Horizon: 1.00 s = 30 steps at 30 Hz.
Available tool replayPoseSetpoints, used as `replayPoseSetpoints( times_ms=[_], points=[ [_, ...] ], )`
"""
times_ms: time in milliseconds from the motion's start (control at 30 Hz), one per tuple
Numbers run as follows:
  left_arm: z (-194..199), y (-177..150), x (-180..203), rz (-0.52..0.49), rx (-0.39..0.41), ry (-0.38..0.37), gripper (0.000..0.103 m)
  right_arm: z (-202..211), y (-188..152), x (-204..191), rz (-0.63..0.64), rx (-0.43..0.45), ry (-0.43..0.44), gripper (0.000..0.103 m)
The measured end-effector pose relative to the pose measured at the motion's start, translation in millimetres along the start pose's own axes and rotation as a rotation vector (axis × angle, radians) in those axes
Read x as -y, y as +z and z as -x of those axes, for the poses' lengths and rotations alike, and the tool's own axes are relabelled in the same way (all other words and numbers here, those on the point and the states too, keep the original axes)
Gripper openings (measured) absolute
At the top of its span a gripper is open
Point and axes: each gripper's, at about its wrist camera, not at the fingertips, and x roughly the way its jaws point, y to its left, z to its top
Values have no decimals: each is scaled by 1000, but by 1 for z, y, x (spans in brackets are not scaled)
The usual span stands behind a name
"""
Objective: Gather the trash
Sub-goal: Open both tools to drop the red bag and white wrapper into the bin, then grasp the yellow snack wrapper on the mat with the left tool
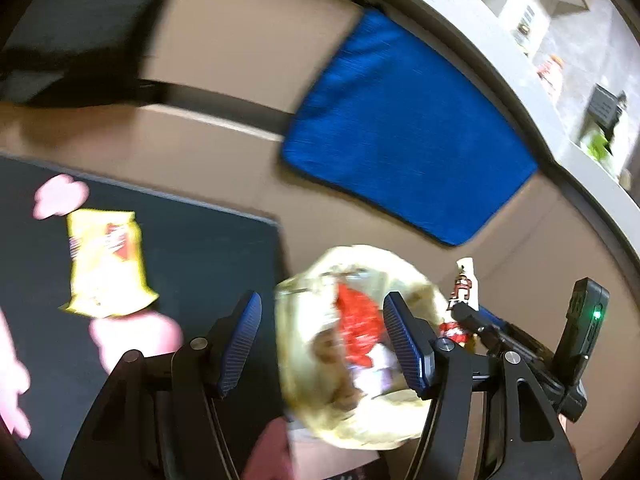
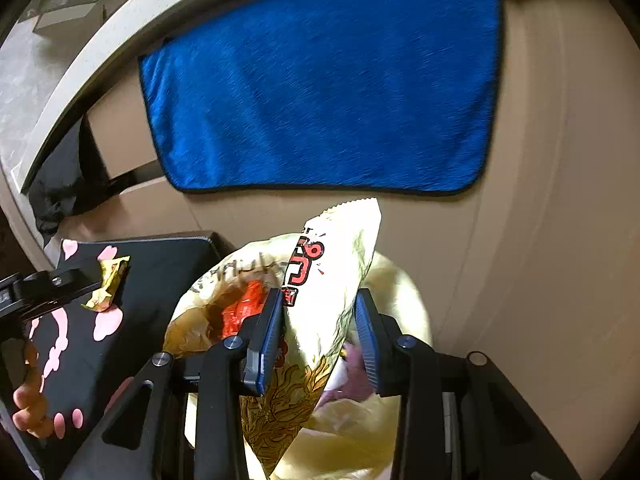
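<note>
Blue towel on beige table — black pink-patterned mat beside.

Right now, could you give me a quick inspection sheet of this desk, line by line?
Surface: tan desk, a black mat with pink blossoms at its left.
Job's things: translucent trash bag with red wrappers inside; white snack packet over its mouth; yellow snack packet on the mat.
Clutter: blue cloth lying flat behind the bag.
Grippers: left gripper open, nothing pinched; right gripper closed on the white snack packet.
Cables: nothing seen.
Surroundings: pale curved ledge behind the desk; beyond it too blurred to tell.
</note>
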Motion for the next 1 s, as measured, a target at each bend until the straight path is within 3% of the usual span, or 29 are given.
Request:
replayPoseSetpoints(
  times_ms=[133,267,700,1000],
  points=[
    [20,-17,-26,61,22,50,64,-10,-1,-4,-8,-5,16,34],
    [29,-35,-39,55,12,83,64,-23,-4,-4,-16,-25,21,36],
    [34,-61,-47,74,28,29,64,-35,-23,-15,101,-45,-5,48],
    [30,-62,-70,132,65,137,64,-28,-28,-2,61,5,4,51]
  ],
)
